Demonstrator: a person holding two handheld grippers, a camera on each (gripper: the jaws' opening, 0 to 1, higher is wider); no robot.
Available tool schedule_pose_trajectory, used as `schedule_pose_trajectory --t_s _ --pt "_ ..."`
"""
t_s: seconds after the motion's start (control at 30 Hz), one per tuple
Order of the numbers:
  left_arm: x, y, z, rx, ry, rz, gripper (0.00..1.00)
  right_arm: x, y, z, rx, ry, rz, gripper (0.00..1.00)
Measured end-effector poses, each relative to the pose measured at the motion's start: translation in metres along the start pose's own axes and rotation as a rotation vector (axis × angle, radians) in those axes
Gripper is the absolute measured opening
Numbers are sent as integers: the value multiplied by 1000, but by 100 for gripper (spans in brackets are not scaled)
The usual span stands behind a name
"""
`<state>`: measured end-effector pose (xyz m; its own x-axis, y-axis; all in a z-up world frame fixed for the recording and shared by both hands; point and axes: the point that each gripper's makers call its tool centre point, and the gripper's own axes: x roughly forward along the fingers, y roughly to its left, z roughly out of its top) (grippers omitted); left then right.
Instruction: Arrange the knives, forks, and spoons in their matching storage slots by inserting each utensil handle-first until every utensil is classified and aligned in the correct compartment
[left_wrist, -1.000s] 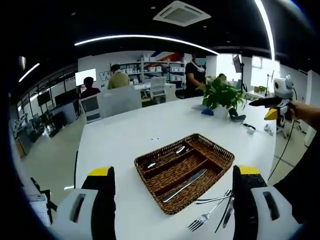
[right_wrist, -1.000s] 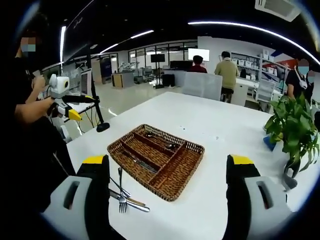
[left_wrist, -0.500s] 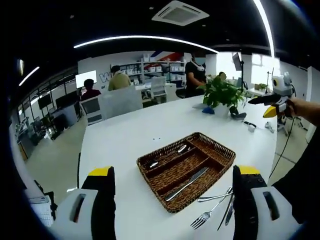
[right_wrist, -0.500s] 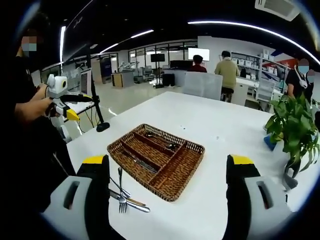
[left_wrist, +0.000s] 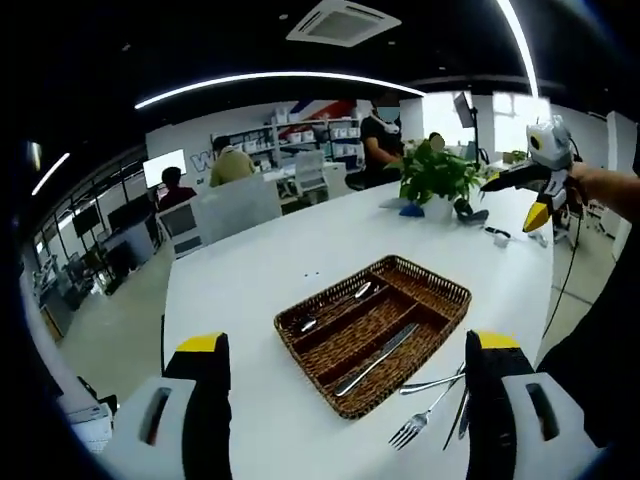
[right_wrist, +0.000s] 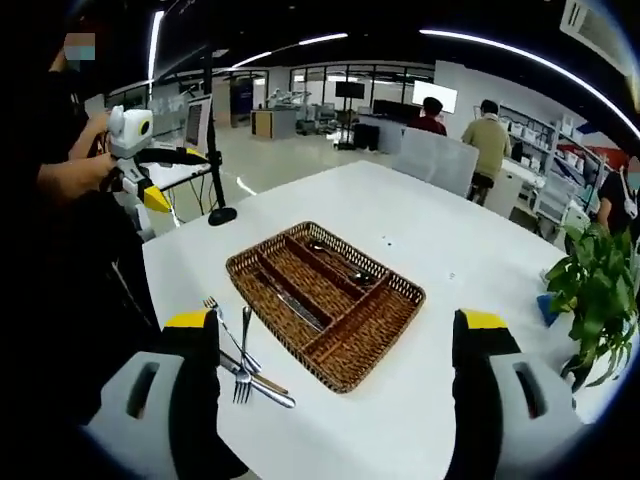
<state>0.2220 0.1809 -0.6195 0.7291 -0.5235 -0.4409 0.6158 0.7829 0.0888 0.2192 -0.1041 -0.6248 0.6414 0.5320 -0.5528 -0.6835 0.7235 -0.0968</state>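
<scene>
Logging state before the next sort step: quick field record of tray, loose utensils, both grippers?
surface: white table
tray: wicker tray, long compartments
tray contents: knife in one compartment; spoon in another
loose utensils: forks and other cutlery in a pile on the table, beside the tray's short end
left gripper: open, holding nothing, above the table short of the tray
right gripper: open, holding nothing, facing the tray
background: potted plant at the table's far end
</scene>
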Motion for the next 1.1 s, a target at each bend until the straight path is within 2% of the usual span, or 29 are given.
schedule_pose_trajectory --t_s 0.17,0.37,0.43,0.7,0.87,0.93,1.1 --pt "-8 7 3 21 -1 2 100 7 16 4 -10 14 65 100" --pt "-16 18 1 10 5 -5 100 16 30 8 -42 30 108 99" --pt "-18 20 1 5 -2 2 100 23 39 8 -49 40 146 98" --pt "-21 31 -11 -14 1 22 100 49 53 1 -73 56 189 94" --pt "-23 38 -17 -21 10 32 100 63 73 -9 -109 70 258 85" --pt "-24 40 -17 -22 9 34 100 67 77 -15 -110 78 260 81" --pt "-28 46 -14 -22 -9 63 100 79 90 -35 -90 107 289 76"
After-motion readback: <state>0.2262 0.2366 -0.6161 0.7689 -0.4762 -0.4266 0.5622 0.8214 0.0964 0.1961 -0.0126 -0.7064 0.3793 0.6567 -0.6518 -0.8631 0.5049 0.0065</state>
